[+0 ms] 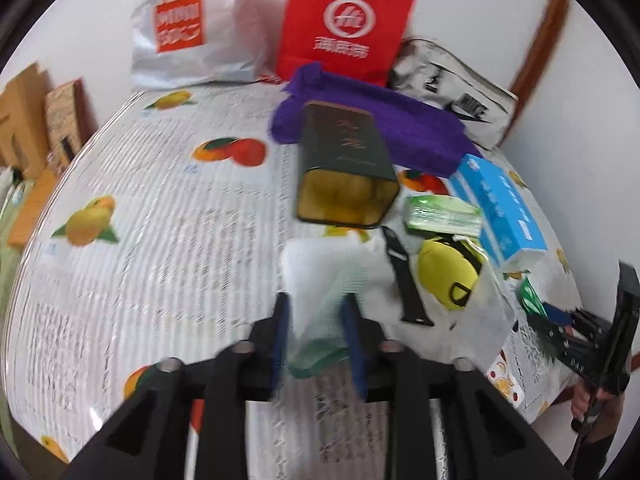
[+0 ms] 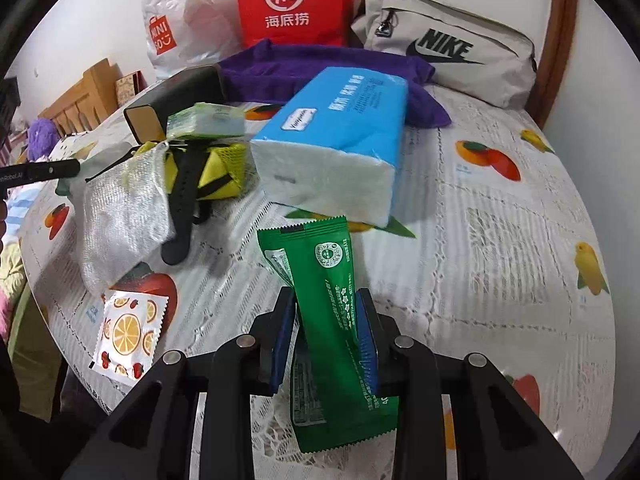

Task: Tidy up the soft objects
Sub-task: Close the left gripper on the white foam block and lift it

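My left gripper [image 1: 318, 304] is shut on a white mesh pouch with a green edge [image 1: 324, 276], held above the tablecloth. My right gripper [image 2: 326, 304] is shut on a green wet-wipe packet [image 2: 324, 280], which stands upright between the blue pads. A blue tissue pack [image 2: 332, 136] lies just beyond it and also shows in the left wrist view [image 1: 500, 204]. A purple towel [image 1: 384, 120] lies at the back. A silver mesh pouch [image 2: 120, 208], a yellow pouch [image 2: 218, 168] and a small green tissue packet [image 2: 206, 120] lie at the left.
A dark open tin box [image 1: 344, 168] lies on its side mid-table. A black watch strap [image 1: 404, 280] lies beside the yellow pouch. A fruit-print sachet [image 2: 128, 332] sits near the table edge. A red bag [image 2: 294, 0], a white shopping bag [image 1: 192, 28] and a grey Nike bag [image 2: 448, 48] line the wall.
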Demonstrator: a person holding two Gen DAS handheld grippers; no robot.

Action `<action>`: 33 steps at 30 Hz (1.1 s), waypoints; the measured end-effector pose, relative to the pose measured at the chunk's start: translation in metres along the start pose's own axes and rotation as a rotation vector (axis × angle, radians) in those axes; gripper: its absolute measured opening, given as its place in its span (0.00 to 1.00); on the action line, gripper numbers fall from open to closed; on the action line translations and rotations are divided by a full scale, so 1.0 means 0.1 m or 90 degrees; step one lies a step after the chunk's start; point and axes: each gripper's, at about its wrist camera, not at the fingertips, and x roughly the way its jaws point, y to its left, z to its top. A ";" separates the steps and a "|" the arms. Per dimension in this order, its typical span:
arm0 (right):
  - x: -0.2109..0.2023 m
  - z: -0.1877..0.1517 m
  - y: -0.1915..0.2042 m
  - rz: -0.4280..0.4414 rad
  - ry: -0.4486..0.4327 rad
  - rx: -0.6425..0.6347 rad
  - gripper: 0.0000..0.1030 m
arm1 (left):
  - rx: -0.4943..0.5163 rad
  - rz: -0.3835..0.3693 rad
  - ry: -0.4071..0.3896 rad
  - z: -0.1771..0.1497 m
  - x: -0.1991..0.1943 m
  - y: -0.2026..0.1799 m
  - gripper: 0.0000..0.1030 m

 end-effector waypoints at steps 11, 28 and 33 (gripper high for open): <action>0.00 -0.06 0.04 0.009 0.002 -0.005 0.30 | 0.072 0.034 0.005 -0.30 -0.03 -0.03 0.70; 0.07 -0.05 0.11 -0.006 -0.018 -0.020 0.28 | 0.049 0.029 -0.087 -0.22 0.24 -0.25 0.47; 0.02 0.01 0.12 0.019 -0.019 -0.014 0.26 | 0.056 0.005 -0.135 -0.08 -0.09 -0.28 0.47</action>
